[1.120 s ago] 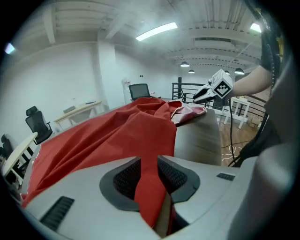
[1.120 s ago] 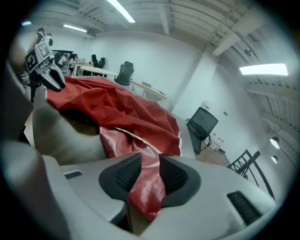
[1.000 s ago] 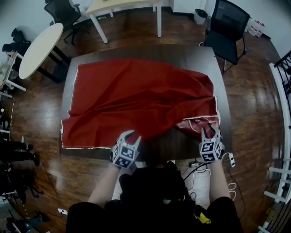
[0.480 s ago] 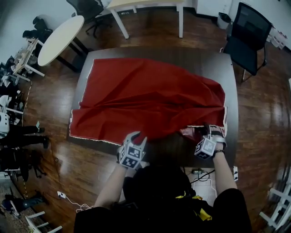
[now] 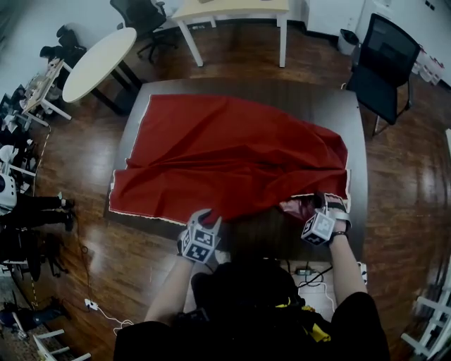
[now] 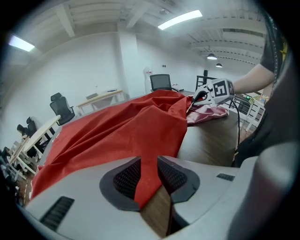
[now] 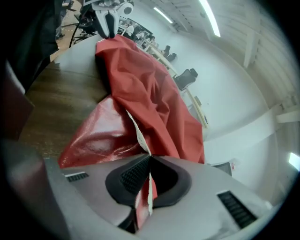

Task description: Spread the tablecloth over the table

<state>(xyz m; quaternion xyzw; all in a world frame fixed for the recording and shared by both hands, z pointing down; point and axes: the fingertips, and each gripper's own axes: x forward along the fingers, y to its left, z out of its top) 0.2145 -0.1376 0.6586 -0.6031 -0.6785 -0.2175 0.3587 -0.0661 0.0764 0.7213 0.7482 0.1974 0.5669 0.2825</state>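
Observation:
The red tablecloth (image 5: 225, 162) lies rumpled over the dark table (image 5: 282, 95), with its near right corner folded over to show a shiny underside (image 7: 98, 136). My left gripper (image 5: 206, 213) is at the cloth's near edge. In the left gripper view a fold of red cloth (image 6: 117, 136) fills the gap between the jaws (image 6: 149, 176). My right gripper (image 5: 320, 202) sits at the folded corner. Its jaws (image 7: 149, 161) have just been closing and now pinch the white-trimmed hem.
Bare tabletop (image 6: 211, 136) shows along the near and right sides. A black office chair (image 5: 384, 60) stands at the far right, and a round white table (image 5: 95, 60) and a wooden-topped table (image 5: 232, 10) stand beyond. Cables (image 5: 310, 271) lie on the floor by my feet.
The right gripper has dropped onto the folded near right corner and rolled over. The left gripper has drawn slightly back along the near edge.

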